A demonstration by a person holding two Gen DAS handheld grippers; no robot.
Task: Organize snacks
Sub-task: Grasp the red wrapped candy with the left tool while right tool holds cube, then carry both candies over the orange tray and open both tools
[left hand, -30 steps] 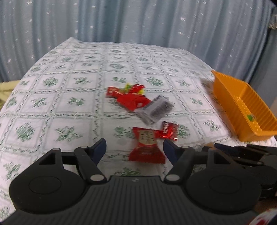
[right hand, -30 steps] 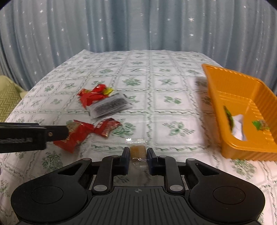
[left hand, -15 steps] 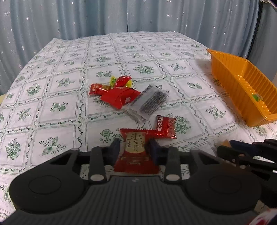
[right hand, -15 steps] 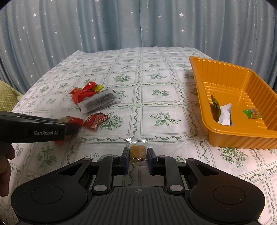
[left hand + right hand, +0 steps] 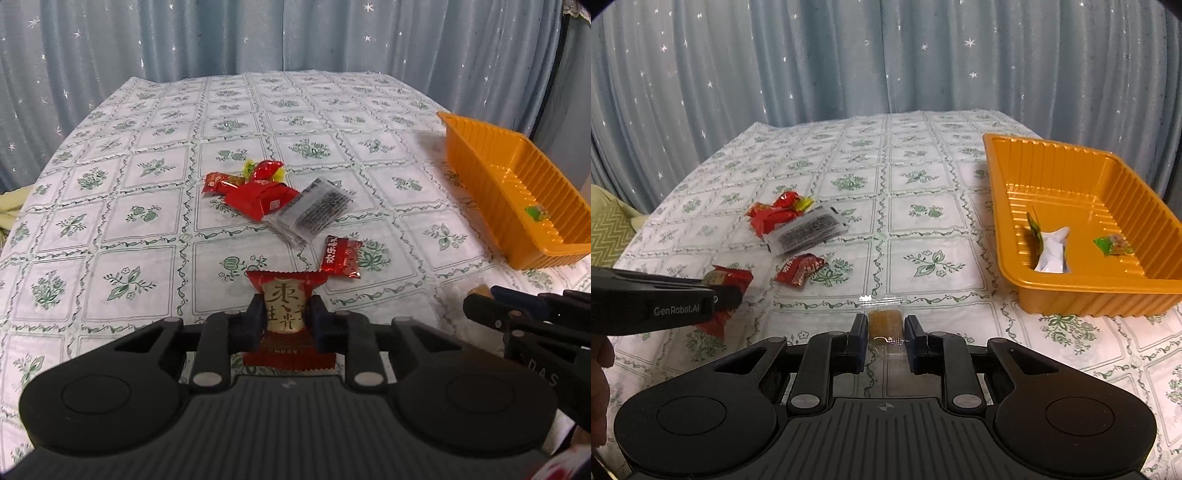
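Snacks are what both my grippers are clamped on. My left gripper (image 5: 286, 320) angles down toward the bench (image 5: 147, 206), jaws narrow and pressed on the sides of a red date candy (image 5: 284, 306) with gold lettering, its front end sticking out past the fingertips. My right gripper (image 5: 885, 338) tilts down at a similar slant, jaws drawn in tight on a small clear packet (image 5: 885, 325) holding an amber-brown sweet. In the right wrist view my left gripper comes in from the left edge as a dark bar with the red wrapper at its tip, and part of my hand (image 5: 600, 391) shows at the bottom left corner.

Just past the date candy lies a small red packet (image 5: 340, 257) flat on the green-flowered cloth. A little farther sits a grey-printed clear sachet (image 5: 314, 210), touching a bigger red pouch (image 5: 260, 199), with more red and yellow-green wrapped candies (image 5: 258, 171) beside that.

Off to the right stands the orange tray (image 5: 1008, 206). Inside it are a white crumpled wrapper (image 5: 1052, 249), a green-edged packet (image 5: 1034, 230) leaning against it, and a green candy (image 5: 1113, 243) lying apart from them. A blue starred curtain (image 5: 849, 62) hangs behind the bench.
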